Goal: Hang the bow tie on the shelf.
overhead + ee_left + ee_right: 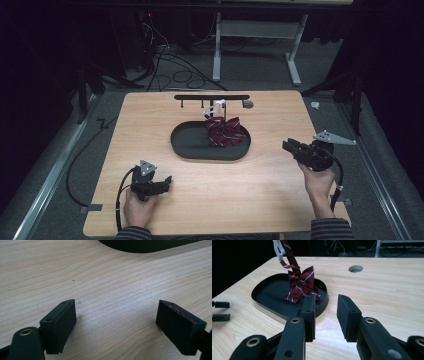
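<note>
- Sitting ahead of the right gripper point(325, 315) fingers, slightly to their left: striped bow tie point(300, 286) in the black oval tray point(265, 298), strap hanging from the hook rack point(212, 97) above.
- Running its long axis steeply upward, strap end pointing up, bow resting low.
- Standing partly open, gripping nothing: right fingers; spreading wide over bare surface point(112, 290), empty: left gripper point(116, 325).
- Risking snagging the strap on its hook, or clipping the tray's rim and dragging it.
</note>
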### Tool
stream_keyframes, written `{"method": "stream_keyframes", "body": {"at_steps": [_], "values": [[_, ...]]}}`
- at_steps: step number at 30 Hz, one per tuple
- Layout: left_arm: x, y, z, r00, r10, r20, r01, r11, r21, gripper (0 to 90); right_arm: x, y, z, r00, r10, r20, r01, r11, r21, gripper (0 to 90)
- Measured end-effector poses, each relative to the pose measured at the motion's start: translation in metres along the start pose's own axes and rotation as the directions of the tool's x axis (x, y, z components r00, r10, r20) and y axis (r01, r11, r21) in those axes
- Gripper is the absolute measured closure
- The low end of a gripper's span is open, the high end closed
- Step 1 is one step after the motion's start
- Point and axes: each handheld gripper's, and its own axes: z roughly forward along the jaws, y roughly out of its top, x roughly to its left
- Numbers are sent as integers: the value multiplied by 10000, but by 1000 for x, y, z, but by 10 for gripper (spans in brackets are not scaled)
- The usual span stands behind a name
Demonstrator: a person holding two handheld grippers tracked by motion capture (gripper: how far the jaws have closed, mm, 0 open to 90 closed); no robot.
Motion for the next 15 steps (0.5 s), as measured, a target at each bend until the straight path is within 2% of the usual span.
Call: {"method": "stream_keyframes", "body": {"at_steps": [15], "values": [[0, 0, 0, 10000, -2, -2, 2, 10000, -2, 169, 1, -24, 13, 9993, 312, -211, -306, 9990, 313, 700]]}}
